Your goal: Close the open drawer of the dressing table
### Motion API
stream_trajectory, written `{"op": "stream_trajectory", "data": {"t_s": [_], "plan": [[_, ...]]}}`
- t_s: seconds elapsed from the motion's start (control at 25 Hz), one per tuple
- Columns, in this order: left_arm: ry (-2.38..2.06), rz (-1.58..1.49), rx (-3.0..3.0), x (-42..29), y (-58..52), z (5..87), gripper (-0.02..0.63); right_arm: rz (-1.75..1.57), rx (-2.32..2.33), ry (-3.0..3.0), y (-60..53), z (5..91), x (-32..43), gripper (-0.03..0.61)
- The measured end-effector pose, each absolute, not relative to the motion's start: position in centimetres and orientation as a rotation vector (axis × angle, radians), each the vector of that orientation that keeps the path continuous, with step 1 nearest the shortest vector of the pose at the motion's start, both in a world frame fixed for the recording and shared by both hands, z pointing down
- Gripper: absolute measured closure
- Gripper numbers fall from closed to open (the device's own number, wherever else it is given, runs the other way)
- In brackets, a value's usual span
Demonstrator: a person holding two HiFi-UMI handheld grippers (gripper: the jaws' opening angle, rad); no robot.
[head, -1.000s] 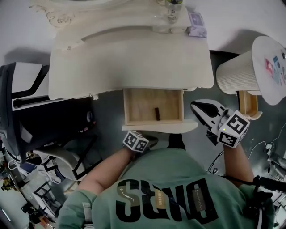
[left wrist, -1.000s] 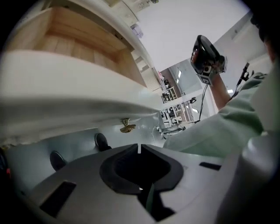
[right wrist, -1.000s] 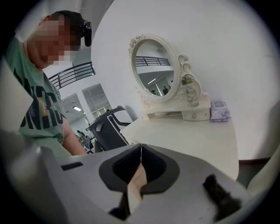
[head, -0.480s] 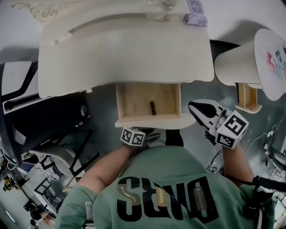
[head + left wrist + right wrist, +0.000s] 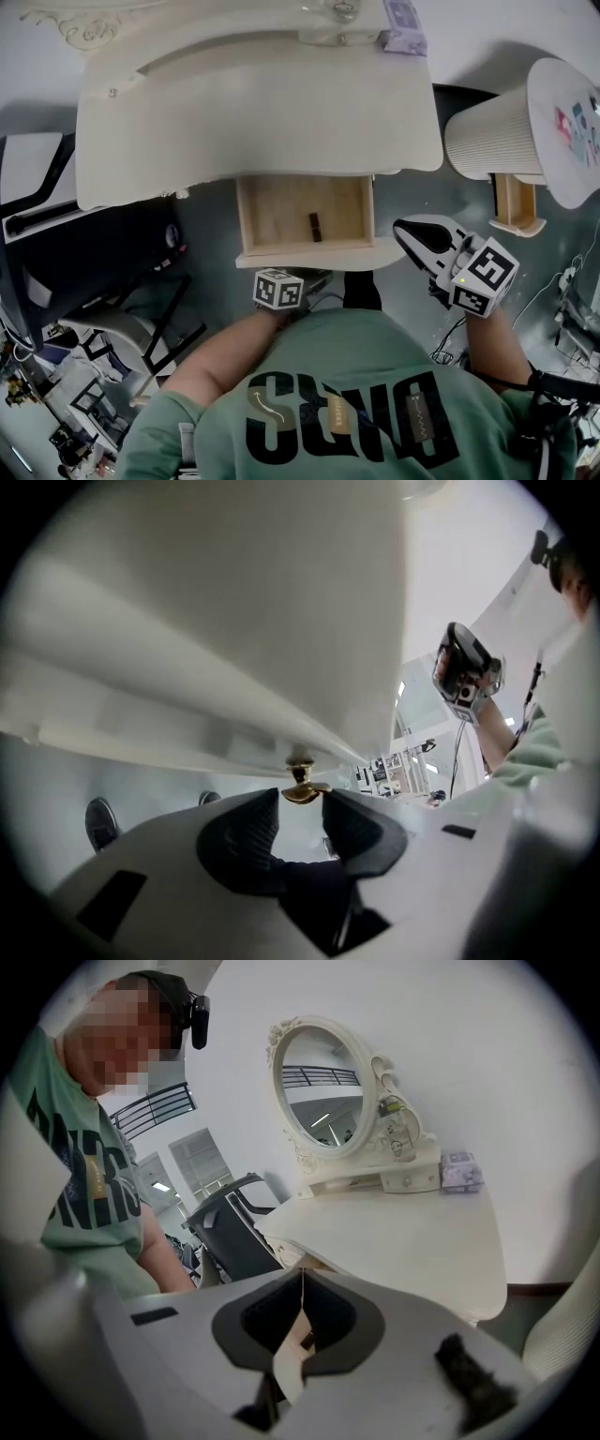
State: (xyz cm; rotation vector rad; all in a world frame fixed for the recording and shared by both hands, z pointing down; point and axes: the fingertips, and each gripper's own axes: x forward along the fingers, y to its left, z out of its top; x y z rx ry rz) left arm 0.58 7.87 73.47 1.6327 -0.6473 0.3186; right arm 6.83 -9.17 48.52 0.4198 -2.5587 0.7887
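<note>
**One pair closing, one pair shut**

The left gripper (image 5: pixel 300 800) has its jaws closing. The gold knob (image 5: pixel 301 786) sits right between the tips. The open drawer (image 5: pixel 272 211) is just ahead of those jaws. The right gripper (image 5: pixel 301 1277) has its jaws pressed together, near the drawer's front corner.

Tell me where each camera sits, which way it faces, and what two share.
Head view: on the person's head, looking steeply down on the dressing table, its open drawer, the green shirt and arms.
Left gripper view: under the drawer front, looking up at the gold knob between the left gripper's closing jaws; the right gripper and forearm show.
Right gripper view: beside the table, looking across its top to the mirror; jaws together, shirt at left.
Shared: head and right gripper views both show the purple box.
</note>
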Motion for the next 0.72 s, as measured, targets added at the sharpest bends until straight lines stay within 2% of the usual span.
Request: {"op": "stream_trajectory", "data": {"t_s": [0.04, 0.08, 0.72], "plan": [[-0.657, 0.331, 1.646, 0.6, 7.7, 73.4, 0.482, 0.790, 0.422, -2.558, -9.1, 48.5, 6.9, 0.566], [-0.667, 0.341, 1.656, 0.7, 7.6, 73.3, 0.489, 0.790, 0.422, -2.558, -9.1, 48.5, 6.9, 0.566], [-0.711, 0.364, 1.678, 0.2, 6.0, 73.4, 0.497, 0.783, 0.422, -2.564, -8.7, 48.4, 7.2, 0.566]]}}
